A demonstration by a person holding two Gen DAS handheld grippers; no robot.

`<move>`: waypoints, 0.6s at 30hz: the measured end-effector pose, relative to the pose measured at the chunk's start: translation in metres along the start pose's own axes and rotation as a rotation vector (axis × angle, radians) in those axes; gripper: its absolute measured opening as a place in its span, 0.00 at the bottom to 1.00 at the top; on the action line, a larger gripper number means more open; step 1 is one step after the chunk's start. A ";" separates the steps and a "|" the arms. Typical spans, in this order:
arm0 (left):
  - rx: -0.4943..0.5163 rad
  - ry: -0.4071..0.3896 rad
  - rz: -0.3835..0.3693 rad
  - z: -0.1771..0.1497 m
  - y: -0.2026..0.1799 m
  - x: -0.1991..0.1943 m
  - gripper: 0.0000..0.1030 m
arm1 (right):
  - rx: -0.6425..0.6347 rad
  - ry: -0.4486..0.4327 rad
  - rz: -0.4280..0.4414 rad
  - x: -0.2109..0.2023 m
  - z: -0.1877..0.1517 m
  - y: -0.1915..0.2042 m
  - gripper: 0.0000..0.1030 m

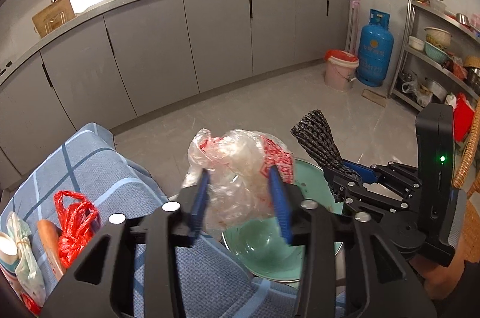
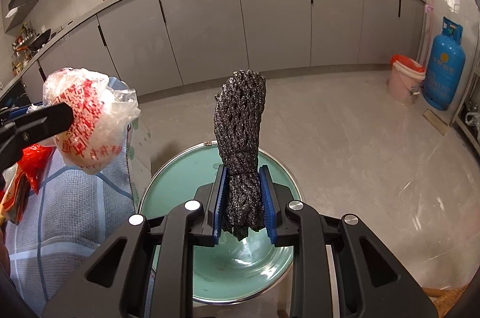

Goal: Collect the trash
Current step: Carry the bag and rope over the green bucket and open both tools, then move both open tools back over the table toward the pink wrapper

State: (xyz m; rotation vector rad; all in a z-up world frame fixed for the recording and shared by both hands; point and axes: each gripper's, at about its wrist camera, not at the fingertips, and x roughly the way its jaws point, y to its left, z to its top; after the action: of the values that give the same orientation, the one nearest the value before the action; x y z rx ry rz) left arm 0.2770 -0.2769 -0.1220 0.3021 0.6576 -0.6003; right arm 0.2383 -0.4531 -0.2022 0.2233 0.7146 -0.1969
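Above a green basin (image 2: 180, 168), both tongs hold their loads clear of the surfaces below. Left tongs (image 1: 240, 198): blue pads closed partway onto a crumpled clear plastic bag (image 1: 240, 165) with red print, which bulges out between and above the fingers. Right tongs (image 2: 243, 201): pads pressed tight on the lower end of a dark, glittery mesh bundle (image 2: 241, 135), which stands upright and fans out above the grip. In the left wrist view the right tongs (image 1: 345, 171) appear at the right, just beside the clear bag, with the bundle (image 1: 318, 138) tilted away from it; the two loads do not touch. A blue checked cloth (image 1: 99, 165) lies to the left of the basin, carrying a red plastic bag (image 1: 75, 222), an orange item that may be a carrot (image 1: 49, 240), and a pale wrapped packet (image 1: 24, 252). Farther back, across the grey floor (image 2: 345, 138), stand grey cabinets (image 2: 270, 18), a pink bucket (image 1: 340, 69) lined in red, and a blue gas cylinder (image 1: 375, 51) beside it.
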 end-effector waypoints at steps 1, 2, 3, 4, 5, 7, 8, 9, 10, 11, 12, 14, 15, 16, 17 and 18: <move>-0.001 -0.004 0.002 -0.001 0.000 0.001 0.53 | 0.007 0.001 -0.004 0.002 0.000 -0.002 0.41; 0.000 -0.007 0.005 -0.002 0.000 0.001 0.53 | 0.014 0.005 -0.008 0.003 -0.001 -0.004 0.41; 0.003 -0.004 0.016 -0.003 0.001 0.002 0.55 | 0.017 0.007 -0.010 0.004 -0.002 -0.006 0.41; 0.000 -0.004 0.027 -0.004 0.002 0.002 0.64 | 0.021 0.007 -0.014 0.004 -0.003 -0.007 0.41; -0.004 -0.009 0.032 -0.005 0.004 0.002 0.68 | 0.026 0.006 -0.016 0.004 -0.004 -0.008 0.45; -0.002 -0.018 0.041 -0.007 0.006 0.000 0.68 | 0.031 0.003 -0.022 0.002 -0.005 -0.010 0.46; -0.001 -0.018 0.046 -0.006 0.007 -0.001 0.68 | 0.034 0.003 -0.024 0.000 -0.006 -0.009 0.46; -0.004 -0.019 0.053 -0.007 0.008 -0.002 0.68 | 0.038 0.002 -0.025 0.000 -0.006 -0.010 0.46; -0.009 -0.019 0.055 -0.008 0.009 -0.003 0.70 | 0.042 0.002 -0.025 -0.002 -0.007 -0.010 0.47; -0.011 -0.019 0.056 -0.008 0.011 -0.005 0.71 | 0.044 0.000 -0.024 -0.003 -0.007 -0.009 0.48; -0.013 -0.019 0.064 -0.009 0.012 -0.006 0.73 | 0.045 -0.002 -0.024 -0.005 -0.008 -0.009 0.48; -0.012 -0.023 0.074 -0.010 0.014 -0.009 0.75 | 0.046 -0.008 -0.023 -0.009 -0.009 -0.007 0.51; -0.015 -0.026 0.079 -0.011 0.015 -0.011 0.76 | 0.047 -0.009 -0.023 -0.010 -0.009 -0.005 0.52; -0.018 -0.027 0.082 -0.012 0.016 -0.012 0.78 | 0.049 -0.012 -0.023 -0.013 -0.009 -0.005 0.53; -0.022 -0.029 0.086 -0.012 0.018 -0.014 0.78 | 0.052 -0.017 -0.024 -0.016 -0.009 -0.004 0.55; -0.024 -0.032 0.089 -0.014 0.020 -0.017 0.79 | 0.054 -0.020 -0.023 -0.017 -0.009 -0.004 0.56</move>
State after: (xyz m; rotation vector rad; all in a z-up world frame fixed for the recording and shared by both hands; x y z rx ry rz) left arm 0.2716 -0.2480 -0.1197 0.2971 0.6173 -0.5102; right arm 0.2191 -0.4527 -0.1976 0.2646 0.6924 -0.2407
